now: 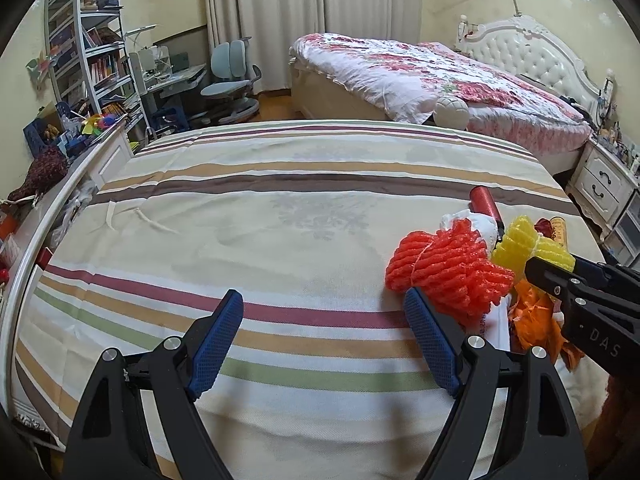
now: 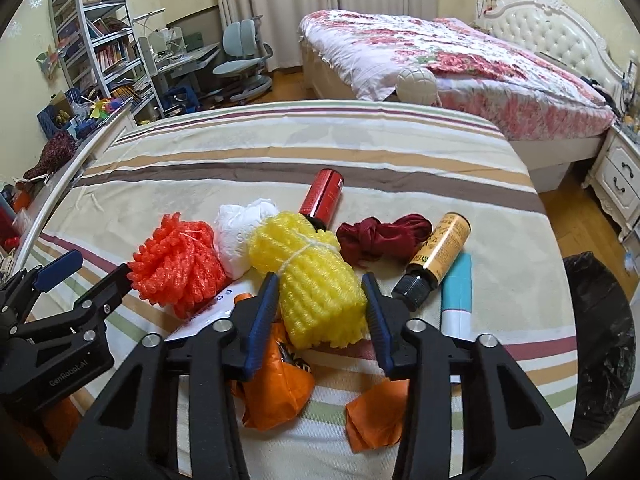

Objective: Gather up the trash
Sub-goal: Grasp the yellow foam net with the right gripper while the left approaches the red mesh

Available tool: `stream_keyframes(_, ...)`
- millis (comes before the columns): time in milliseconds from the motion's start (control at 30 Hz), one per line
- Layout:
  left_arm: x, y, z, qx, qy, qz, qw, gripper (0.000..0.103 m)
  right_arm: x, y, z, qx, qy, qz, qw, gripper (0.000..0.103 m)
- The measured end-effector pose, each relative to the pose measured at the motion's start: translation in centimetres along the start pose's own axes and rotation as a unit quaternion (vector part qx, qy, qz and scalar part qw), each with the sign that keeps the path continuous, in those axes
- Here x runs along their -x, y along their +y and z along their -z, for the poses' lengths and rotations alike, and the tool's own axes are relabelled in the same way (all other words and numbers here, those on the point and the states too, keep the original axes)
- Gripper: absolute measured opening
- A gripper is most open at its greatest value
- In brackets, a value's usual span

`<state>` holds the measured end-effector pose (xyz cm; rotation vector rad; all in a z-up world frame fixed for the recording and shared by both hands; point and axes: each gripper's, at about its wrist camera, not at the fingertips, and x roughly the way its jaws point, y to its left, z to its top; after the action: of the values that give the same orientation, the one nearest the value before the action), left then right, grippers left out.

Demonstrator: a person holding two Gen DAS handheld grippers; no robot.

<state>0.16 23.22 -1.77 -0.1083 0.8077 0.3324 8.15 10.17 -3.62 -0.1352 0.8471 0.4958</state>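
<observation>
Trash lies in a pile on the striped bedsheet [image 2: 200,168]. My right gripper [image 2: 320,292] is open, its fingers on either side of a yellow foam net bundle [image 2: 316,280]. Beside it lie an orange foam net bundle [image 2: 176,260], a white crumpled bag [image 2: 240,232], a red can [image 2: 324,196], a dark red cloth [image 2: 380,236], a brown bottle with black cap [image 2: 436,256] and orange plastic [image 2: 280,388]. My left gripper [image 1: 324,312] is open and empty over the sheet, left of the orange bundle [image 1: 444,272]. The right gripper [image 1: 536,272] shows at the yellow bundle [image 1: 520,244].
A black trash bag bin [image 2: 600,344] stands at the bed's right side. A teal and white packet [image 2: 456,296] lies by the bottle. A floral bed [image 2: 440,56], a nightstand [image 2: 620,176], a desk chair [image 2: 244,60] and bookshelves [image 2: 100,40] fill the room behind.
</observation>
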Motion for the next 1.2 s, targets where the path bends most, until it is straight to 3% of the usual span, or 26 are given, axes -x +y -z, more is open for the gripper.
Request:
stream_keyframes(67,0.2,-0.4,0.0,-0.002,-0.001,0.003,1.0,0.08,0.5,-0.1,-0.1,-0.005,-0.006,-0.004,1.0,0.031)
stream_keyframes(333,1.0,-1.6,-0.2,-0.007,-0.006,0.016,0.9998,0.08,2.4,-1.4,-0.5,-0.019,-0.035,0.009,0.999,0.029)
stream_keyframes(567,1.6,-2.9,-0.5,-0.014,-0.012,0.031,0.9993,0.081,4.0,-4.7,-0.2,-0.046,-0.057,0.045,0.996,0.028)
stream_keyframes(833,1.0,-4.9,-0.9,-0.027,-0.008,0.042,0.9987,0.082,4.4,-8.4,1.0,-0.084,-0.055,0.071,0.992,0.028)
stream_keyframes(1200,-1.3,-5.0,-1.7,-0.037,0.007,0.034,0.9987,0.082,3.8,-10.1,1.8,-0.104,-0.045,0.073,0.991,0.028)
